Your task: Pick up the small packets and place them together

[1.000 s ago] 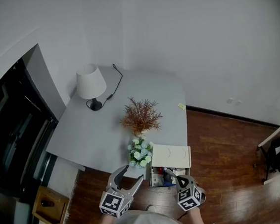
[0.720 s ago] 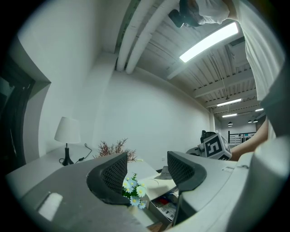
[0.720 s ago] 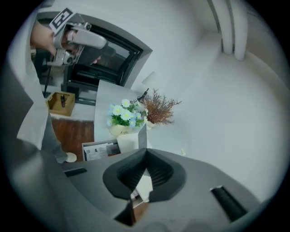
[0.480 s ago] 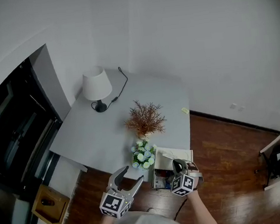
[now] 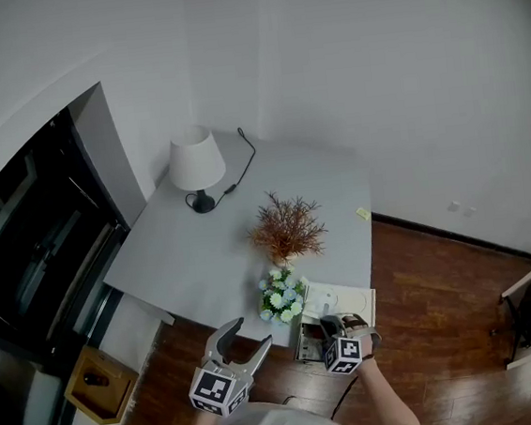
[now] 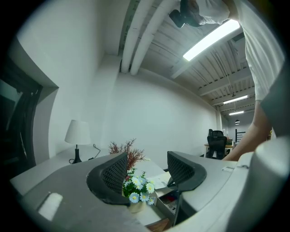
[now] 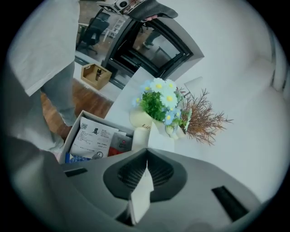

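1. Step in hand: your right gripper (image 7: pixel 146 154) hovers over the open box (image 7: pixel 71 131) at the near right edge of the desk (image 5: pixel 204 251), tilted downward. Its fingers (image 7: pixel 167 174) are pressed together on a small white packet (image 7: pixel 141 195), held edge-on.
2. Doing it well, as a judgement: bring the packet inside the box walls and low over the pile before you let go. A thin, light packet may flutter or cling to a pad, so part the fingers gently and lift straight away.
3. Your left gripper (image 6: pixel 145 170) waits level at the near left, apart from the box. Its fingers (image 6: pixel 111 174) stand apart with nothing between them — keep it clear of the right hand's path.
4. Box contents: a large white printed packet (image 7: pixel 95 136) lies on top. A red packet (image 7: pixel 120 145) sits just to its right in the right gripper view, and a blue one (image 7: pixel 77 158) shows at the near corner. Whatever lies under the gripper is hidden. The packets appear to be gathering in this box.
5. Neighbours: a pot of daisies (image 5: pixel 282 293) stands just beside the box on its far left, with a dried brown sprig (image 5: pixel 288 228) beyond it. A flat white lid or sheet (image 5: pixel 339 298) lies just beyond the box — avoid brushing the pot.
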`<state>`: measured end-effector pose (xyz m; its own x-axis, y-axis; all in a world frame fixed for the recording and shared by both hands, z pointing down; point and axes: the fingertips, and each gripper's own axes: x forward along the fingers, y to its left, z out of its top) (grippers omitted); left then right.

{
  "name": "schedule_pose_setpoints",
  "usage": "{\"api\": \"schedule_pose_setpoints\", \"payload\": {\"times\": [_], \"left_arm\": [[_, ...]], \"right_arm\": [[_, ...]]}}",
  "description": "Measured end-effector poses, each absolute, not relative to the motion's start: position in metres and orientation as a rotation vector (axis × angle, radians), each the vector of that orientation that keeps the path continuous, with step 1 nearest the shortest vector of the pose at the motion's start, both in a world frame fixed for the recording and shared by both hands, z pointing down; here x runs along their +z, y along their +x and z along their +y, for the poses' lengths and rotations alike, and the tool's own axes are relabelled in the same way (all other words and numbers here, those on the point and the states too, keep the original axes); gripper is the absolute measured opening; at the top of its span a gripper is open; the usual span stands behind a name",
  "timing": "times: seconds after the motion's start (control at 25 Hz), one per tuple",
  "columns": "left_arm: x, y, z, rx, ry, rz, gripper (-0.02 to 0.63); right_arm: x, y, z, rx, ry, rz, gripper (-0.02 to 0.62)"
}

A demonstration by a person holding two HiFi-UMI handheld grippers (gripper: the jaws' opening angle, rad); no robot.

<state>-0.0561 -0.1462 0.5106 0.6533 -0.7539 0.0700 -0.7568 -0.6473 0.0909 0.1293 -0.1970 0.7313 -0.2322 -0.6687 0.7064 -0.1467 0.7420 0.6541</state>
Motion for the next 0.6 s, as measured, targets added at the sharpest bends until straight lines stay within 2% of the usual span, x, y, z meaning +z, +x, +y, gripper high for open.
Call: {"api": "schedule_pose_setpoints", "payload": {"times": [0.2, 0.28, 0.48, 0.52, 0.56, 0.6], "left_arm": [[0.511, -0.058, -0.147, 0.042, 2.752, -1.27, 0.261], [0.511, -0.057, -0.146, 0.044, 2.754, -1.268, 0.261], [0.511, -0.052, -0.145, 0.046, 2.763, -1.25, 0.261], [0.511, -0.051, -0.145, 0.045, 2.762, -1.248, 0.261], [0.511, -0.051, -0.145, 0.045, 2.762, -1.246, 0.261], [0.512, -0.05, -0.145, 0.046, 2.762, -1.244, 0.261]], "right_arm": [[0.739, 0.137, -0.197, -0.502, 0.636, -1.77, 0.006], [0.741, 0.136, -0.195, -0.51, 0.63, -1.776, 0.04], [0.729, 0.144, -0.203, -0.486, 0.74, -1.792, 0.052], [0.725, 0.145, -0.203, -0.468, 0.766, -1.808, 0.086], [0.719, 0.145, -0.203, -0.443, 0.797, -1.83, 0.278], [0.711, 0.146, -0.204, -0.412, 0.846, -1.859, 0.436]]}}
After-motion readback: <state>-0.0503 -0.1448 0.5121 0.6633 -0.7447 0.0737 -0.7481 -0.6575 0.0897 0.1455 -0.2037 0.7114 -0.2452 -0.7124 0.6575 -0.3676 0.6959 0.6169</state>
